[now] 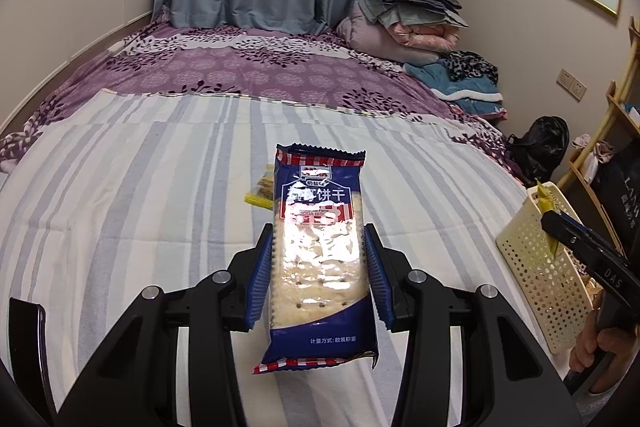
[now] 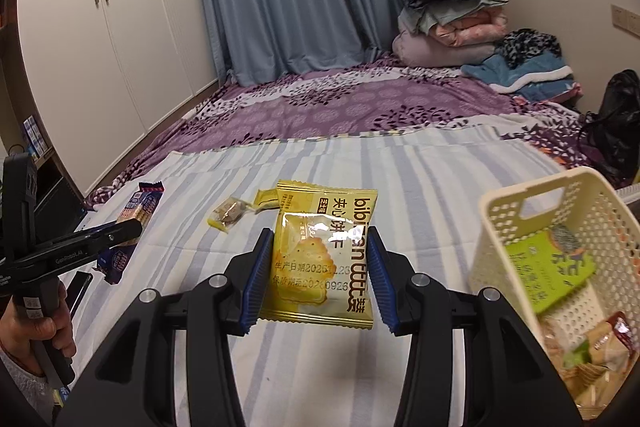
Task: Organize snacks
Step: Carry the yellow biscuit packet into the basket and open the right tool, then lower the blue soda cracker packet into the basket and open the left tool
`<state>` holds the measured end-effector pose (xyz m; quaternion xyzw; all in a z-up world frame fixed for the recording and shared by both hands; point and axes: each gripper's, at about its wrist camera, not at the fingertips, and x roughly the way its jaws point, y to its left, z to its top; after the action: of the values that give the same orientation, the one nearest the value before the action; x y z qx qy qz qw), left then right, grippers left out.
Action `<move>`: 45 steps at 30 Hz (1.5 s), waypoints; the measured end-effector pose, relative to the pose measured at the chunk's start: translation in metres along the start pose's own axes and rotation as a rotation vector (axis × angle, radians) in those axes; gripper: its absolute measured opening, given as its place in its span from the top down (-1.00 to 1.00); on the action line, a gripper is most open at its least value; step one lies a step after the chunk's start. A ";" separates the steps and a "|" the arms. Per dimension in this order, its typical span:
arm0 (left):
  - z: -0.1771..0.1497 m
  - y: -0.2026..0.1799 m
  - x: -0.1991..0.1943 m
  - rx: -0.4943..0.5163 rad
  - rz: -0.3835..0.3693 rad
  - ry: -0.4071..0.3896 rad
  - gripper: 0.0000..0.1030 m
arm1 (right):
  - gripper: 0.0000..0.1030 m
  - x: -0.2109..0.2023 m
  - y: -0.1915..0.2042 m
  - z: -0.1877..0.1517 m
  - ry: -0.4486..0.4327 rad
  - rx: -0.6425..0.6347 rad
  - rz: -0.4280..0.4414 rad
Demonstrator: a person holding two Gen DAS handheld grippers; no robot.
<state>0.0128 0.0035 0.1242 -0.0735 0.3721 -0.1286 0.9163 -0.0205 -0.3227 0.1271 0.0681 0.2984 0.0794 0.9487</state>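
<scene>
My left gripper [image 1: 318, 231] is shut on a blue soda biscuit pack [image 1: 320, 187], held lengthwise above the striped sheet [image 1: 140, 207]. My right gripper [image 2: 320, 234] is shut on a yellow sandwich biscuit pack [image 2: 326, 267], also lifted off the bed. A cream perforated basket [image 2: 516, 203] stands just right of it and holds a green pack [image 2: 548, 267] and several other snacks. The same basket [image 1: 540, 279] shows at the right of the left wrist view. Two small yellow snacks [image 2: 230, 215] lie on the sheet beyond both grippers.
Folded quilts [image 2: 448, 23] and a blue towel [image 2: 528, 75] are piled at the far end of the bed. A black bag [image 2: 618, 123] sits at the right edge. A dark phone [image 2: 78, 289] lies on the sheet at the left. A white wardrobe [image 2: 120, 27] lines the left wall.
</scene>
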 end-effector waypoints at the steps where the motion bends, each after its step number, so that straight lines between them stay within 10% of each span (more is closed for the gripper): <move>1: 0.000 -0.003 -0.001 0.007 -0.003 -0.001 0.14 | 0.11 -0.006 -0.005 -0.001 -0.010 0.008 -0.006; 31: 0.005 -0.109 0.004 0.186 -0.108 0.017 0.14 | 0.08 -0.099 -0.164 -0.047 -0.072 0.274 -0.309; 45: 0.001 -0.147 0.015 0.256 -0.140 0.044 0.14 | -0.33 -0.109 -0.177 -0.053 -0.106 0.310 -0.323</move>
<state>-0.0028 -0.1415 0.1494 0.0212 0.3665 -0.2403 0.8986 -0.1195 -0.5121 0.1136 0.1682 0.2640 -0.1241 0.9416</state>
